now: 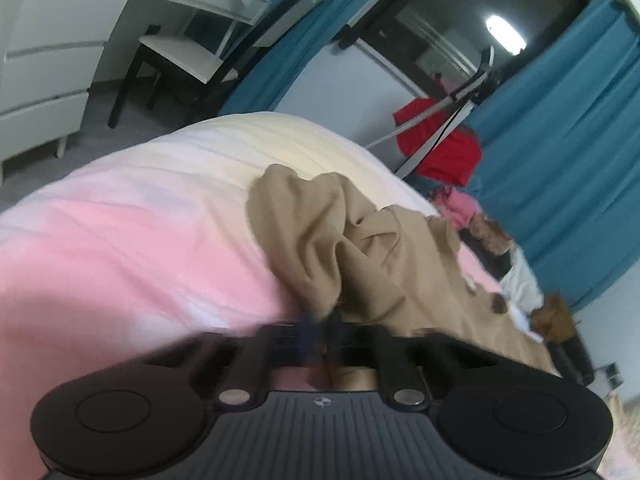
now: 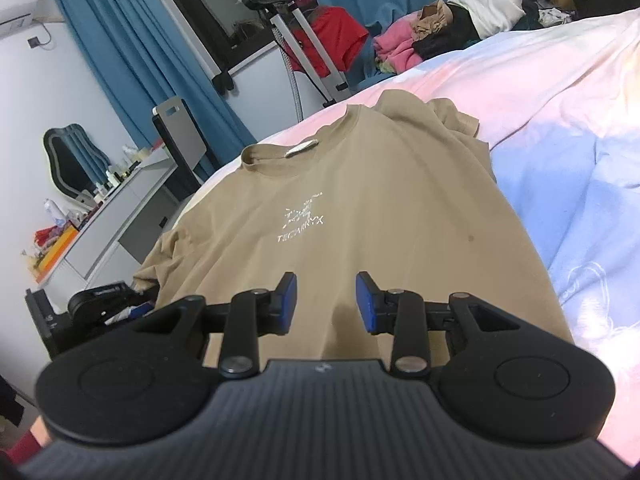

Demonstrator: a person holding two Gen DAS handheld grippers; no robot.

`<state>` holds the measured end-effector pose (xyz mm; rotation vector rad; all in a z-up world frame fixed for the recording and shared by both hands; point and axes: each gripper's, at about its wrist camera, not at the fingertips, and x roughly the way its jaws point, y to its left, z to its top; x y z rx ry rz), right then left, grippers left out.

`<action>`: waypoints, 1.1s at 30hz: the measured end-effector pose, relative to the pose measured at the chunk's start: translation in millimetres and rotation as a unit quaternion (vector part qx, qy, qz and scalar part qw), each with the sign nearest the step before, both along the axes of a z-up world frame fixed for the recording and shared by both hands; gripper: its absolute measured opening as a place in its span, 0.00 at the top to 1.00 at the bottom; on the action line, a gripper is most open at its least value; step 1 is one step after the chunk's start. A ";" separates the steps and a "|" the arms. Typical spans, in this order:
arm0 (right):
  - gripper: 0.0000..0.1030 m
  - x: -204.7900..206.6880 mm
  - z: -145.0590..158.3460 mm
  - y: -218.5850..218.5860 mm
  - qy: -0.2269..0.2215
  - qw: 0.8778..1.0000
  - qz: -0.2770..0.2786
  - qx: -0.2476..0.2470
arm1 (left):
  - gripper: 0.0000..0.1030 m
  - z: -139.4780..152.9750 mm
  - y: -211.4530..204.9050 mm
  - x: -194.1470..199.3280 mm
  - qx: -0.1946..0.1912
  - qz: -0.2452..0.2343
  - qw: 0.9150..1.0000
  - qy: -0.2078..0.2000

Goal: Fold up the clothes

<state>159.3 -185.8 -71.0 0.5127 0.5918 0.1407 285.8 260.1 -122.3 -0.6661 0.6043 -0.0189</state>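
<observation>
A tan T-shirt (image 2: 360, 208) with a white chest print lies face up on the pink and blue bed cover (image 2: 560, 128), collar at the far end. My right gripper (image 2: 326, 304) hovers over its near hem. The blue pads (image 2: 290, 296) stand apart, with flat fabric beneath them and nothing pinched. In the left wrist view the same T-shirt (image 1: 340, 240) looks bunched and the picture is blurred. My left gripper (image 1: 320, 326) is shut there on the shirt's near edge. The left gripper (image 2: 100, 304) also shows at the shirt's near left corner in the right wrist view.
A heap of clothes (image 2: 440, 32) lies beyond the bed's far side beside a red cloth (image 2: 336, 36) on a metal stand. A white desk (image 1: 60, 60) and a dark chair (image 1: 188, 60) stand past the bed's edge. Blue curtains (image 1: 560, 140) hang behind.
</observation>
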 end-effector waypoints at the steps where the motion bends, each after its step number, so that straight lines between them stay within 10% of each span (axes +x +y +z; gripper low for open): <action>1: 0.65 -0.1 -0.2 0.6 0.001 1.000 0.000 -0.001 | 0.98 1.9 1.0 0.4 0.004 0.002 1.000 0.000; 7: 0.65 -2.1 -0.3 2.7 0.003 1.000 -0.004 -0.007 | 0.98 59.8 18.5 -11.3 0.118 0.058 0.991 -0.040; 12: 0.65 -3.2 2.3 4.6 -0.001 1.000 -0.007 -0.017 | 0.97 72.0 -0.1 -21.8 0.249 0.077 0.965 -0.034; 15: 0.65 -5.8 4.3 4.0 -0.005 1.000 -0.011 -0.024 | 0.92 54.2 5.5 -18.9 0.199 0.063 0.978 0.013; 22: 0.64 -6.7 6.2 1.1 -0.007 0.999 -0.016 -0.028 | 0.21 27.5 53.6 -35.9 -0.022 0.082 0.993 0.083; 27: 0.64 -3.9 4.1 5.2 -0.001 1.000 -0.008 -0.023 | 0.08 -6.3 75.2 -38.1 -0.229 0.076 0.969 0.048; 33: 0.64 1.7 -4.1 6.1 0.007 0.999 -0.012 -0.033 | 0.07 -0.7 53.3 1.7 -0.128 0.119 0.985 0.004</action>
